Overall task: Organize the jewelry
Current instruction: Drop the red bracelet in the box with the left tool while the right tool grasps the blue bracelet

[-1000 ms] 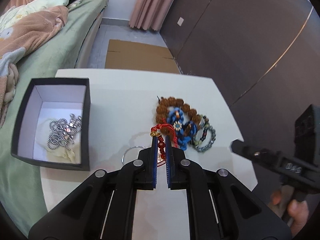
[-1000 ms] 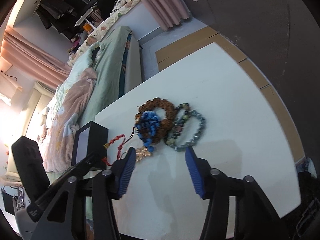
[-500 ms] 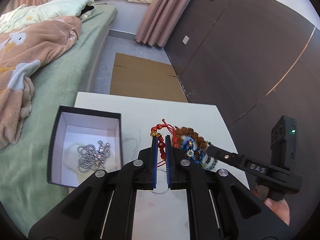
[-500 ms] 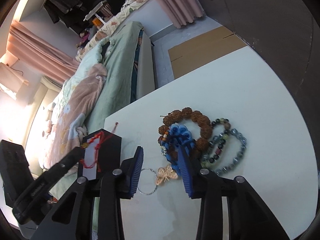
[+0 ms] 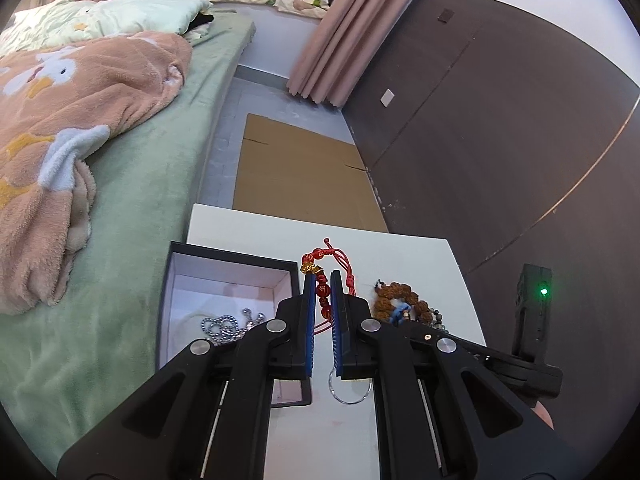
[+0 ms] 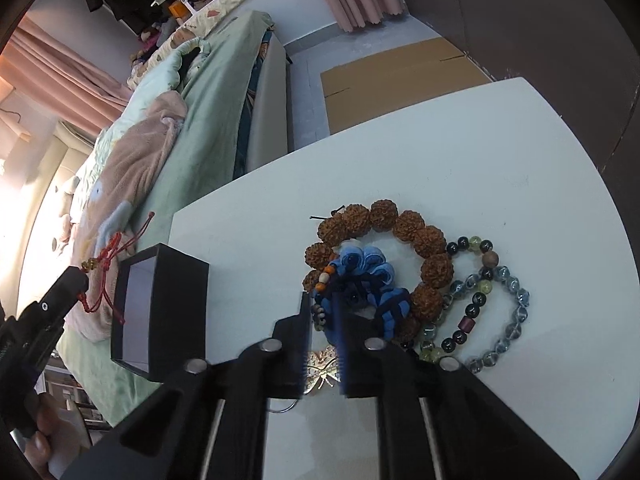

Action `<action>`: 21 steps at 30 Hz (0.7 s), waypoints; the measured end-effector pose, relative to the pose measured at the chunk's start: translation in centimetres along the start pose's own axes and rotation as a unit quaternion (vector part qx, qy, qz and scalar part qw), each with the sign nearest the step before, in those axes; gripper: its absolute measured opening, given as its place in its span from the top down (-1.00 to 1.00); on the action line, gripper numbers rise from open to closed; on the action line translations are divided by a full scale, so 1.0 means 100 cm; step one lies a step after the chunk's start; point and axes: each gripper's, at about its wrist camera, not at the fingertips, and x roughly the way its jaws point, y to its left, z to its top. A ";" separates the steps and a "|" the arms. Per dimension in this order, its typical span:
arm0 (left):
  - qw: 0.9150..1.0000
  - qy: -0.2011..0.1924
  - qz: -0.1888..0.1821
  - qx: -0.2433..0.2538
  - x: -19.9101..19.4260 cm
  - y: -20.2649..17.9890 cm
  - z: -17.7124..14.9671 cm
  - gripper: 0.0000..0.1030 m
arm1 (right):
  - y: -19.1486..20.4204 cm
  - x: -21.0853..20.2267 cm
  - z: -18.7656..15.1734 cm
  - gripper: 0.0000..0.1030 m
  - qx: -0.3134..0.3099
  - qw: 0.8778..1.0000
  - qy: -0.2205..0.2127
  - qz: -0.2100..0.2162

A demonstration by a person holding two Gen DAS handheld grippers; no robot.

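Left wrist view: our left gripper (image 5: 322,308) is clamped on the red cord bracelet (image 5: 323,280), held in the air beside the open black box (image 5: 176,280), which sits on the white table (image 5: 400,252) with a silver bead chain (image 5: 228,326) inside. We judge the bracelet light and limp; its cord will dangle and swing, so a hold on the beaded middle, as here, suits it best. A thin silver ring (image 5: 348,392) lies on the table below our fingers.

Right wrist view: our right gripper (image 6: 322,338) has its jaws nearly together around the blue knotted bracelet (image 6: 368,284), though we cannot tell whether they actually grip it. That piece looks soft and should squash without harm. Only here do we see the brown seed bracelet (image 6: 400,224) whole, two glass bead bracelets (image 6: 496,300) touching it, and a gold charm (image 6: 324,364) under the fingers; the box's inside stays hidden.
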 end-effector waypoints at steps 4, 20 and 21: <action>1.000 -0.003 0.001 -0.007 -0.008 0.006 0.001 0.84 | 0.003 -0.019 0.001 0.83 0.000 1.000 -0.028 0.008; 0.995 -0.053 0.061 -0.050 -0.058 0.052 0.003 -0.61 | 0.080 -0.073 -0.020 0.83 -0.075 0.981 -0.119 0.133; 0.995 -0.058 0.066 -0.051 -0.062 0.055 0.003 -0.68 | 0.085 -0.074 -0.022 0.83 -0.083 0.980 -0.120 0.137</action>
